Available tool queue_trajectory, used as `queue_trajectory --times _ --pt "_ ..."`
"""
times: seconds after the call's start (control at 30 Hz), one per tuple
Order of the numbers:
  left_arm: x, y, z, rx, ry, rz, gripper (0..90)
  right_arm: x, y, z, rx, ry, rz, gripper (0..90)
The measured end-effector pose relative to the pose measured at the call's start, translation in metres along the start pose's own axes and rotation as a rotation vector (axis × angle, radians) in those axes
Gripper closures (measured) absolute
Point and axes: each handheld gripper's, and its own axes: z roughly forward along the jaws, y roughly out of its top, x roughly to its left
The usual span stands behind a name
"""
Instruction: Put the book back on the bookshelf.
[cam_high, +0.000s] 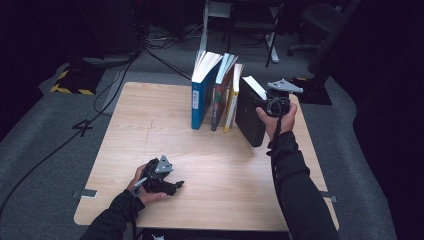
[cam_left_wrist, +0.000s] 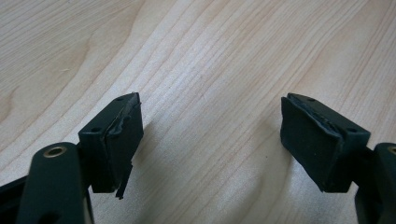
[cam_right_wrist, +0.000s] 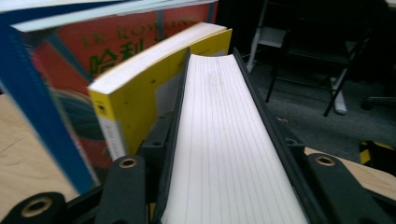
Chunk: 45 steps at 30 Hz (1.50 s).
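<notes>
Four books are standing on one wooden table (cam_high: 150, 130): one blue book (cam_high: 201, 95), one red-covered book (cam_high: 220, 92) and one yellow book (cam_high: 233, 97) are making a row of three, and one black book (cam_high: 248, 112) is sitting at the row's right end. Two grippers are showing, one per hand: the left gripper (cam_high: 167, 186) and the right gripper (cam_high: 272, 102). Two forearms in dark sleeves are reaching in from below. One office chair (cam_high: 320, 22) is standing beyond the table. One black-and-yellow striped marking (cam_high: 70, 80) is lying on the floor.
</notes>
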Motion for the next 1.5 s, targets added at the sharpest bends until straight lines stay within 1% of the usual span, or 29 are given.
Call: queue_trajectory --times 0.07,0.13,0.17,0.27,0.37,0.47,0.63,0.7,0.77,0.83,0.97,1.0,1.03,1.1,1.17,1.27,1.33,1.47,1.5 --pt "0.000 0.000 0.000 0.000 -0.002 0.001 21.8 -0.001 -0.003 0.007 0.005 -0.014 0.001 53.2" --pt "0.000 0.000 0.000 0.001 -0.004 0.003 21.8 -0.004 -0.008 0.012 0.003 -0.018 0.030 53.2" --pt "0.000 0.000 0.000 0.001 -0.004 0.003 21.7 -0.007 -0.010 0.013 -0.014 -0.010 0.046 53.2" --pt "0.000 0.000 0.000 0.002 -0.006 0.004 21.7 -0.010 -0.013 0.013 -0.017 -0.004 0.054 52.9" --pt "0.000 0.000 0.000 0.001 -0.006 0.004 21.6 -0.010 -0.014 0.012 -0.009 0.001 0.044 52.7" --pt "0.000 0.000 0.000 0.001 -0.006 0.005 21.6 -0.011 -0.018 0.008 0.001 0.021 0.045 51.9" --pt "0.000 0.000 0.000 0.002 -0.004 0.004 21.6 -0.012 -0.026 0.001 -0.008 0.030 0.044 51.4" --pt "0.000 0.000 0.000 0.003 -0.004 0.004 21.6 -0.012 -0.027 0.000 -0.007 0.027 0.037 51.3" --pt "0.000 0.000 0.000 0.003 -0.005 0.005 21.6 -0.011 -0.032 -0.004 -0.013 0.023 0.032 50.5" --pt "0.000 0.000 0.000 0.001 -0.005 0.004 21.6 -0.011 -0.033 -0.005 -0.015 0.023 0.040 50.3" --pt "0.000 0.000 0.000 0.001 -0.005 0.004 21.6 -0.011 -0.038 -0.007 -0.027 0.029 0.040 49.4" --pt "0.000 0.000 0.000 0.001 -0.004 0.004 21.6 -0.010 -0.039 -0.006 -0.027 0.038 0.049 47.0" --pt "0.000 0.000 0.000 0.001 -0.005 0.004 21.6 -0.010 -0.039 -0.006 -0.027 0.038 0.049 47.0" --pt "0.000 0.000 0.000 0.000 -0.005 0.004 21.5 -0.009 -0.042 -0.006 -0.024 0.053 0.049 43.5" --pt "-0.001 0.000 0.000 0.001 -0.004 0.003 21.6 -0.007 -0.045 -0.008 -0.037 0.045 0.042 43.3" --pt "0.000 0.000 0.000 0.001 -0.004 0.004 21.6 -0.008 -0.050 -0.007 -0.028 0.027 0.032 39.6" --pt "-0.001 0.000 0.000 0.002 -0.006 0.004 21.6 -0.008 -0.052 -0.007 -0.027 0.026 0.035 38.0" --pt "-0.001 0.000 0.000 0.001 -0.003 0.004 21.6 -0.012 -0.066 -0.003 0.000 0.031 0.054 34.9" --pt "-0.001 0.000 0.000 0.001 -0.003 0.004 21.6 -0.012 -0.066 -0.003 0.000 0.031 0.054 34.9"
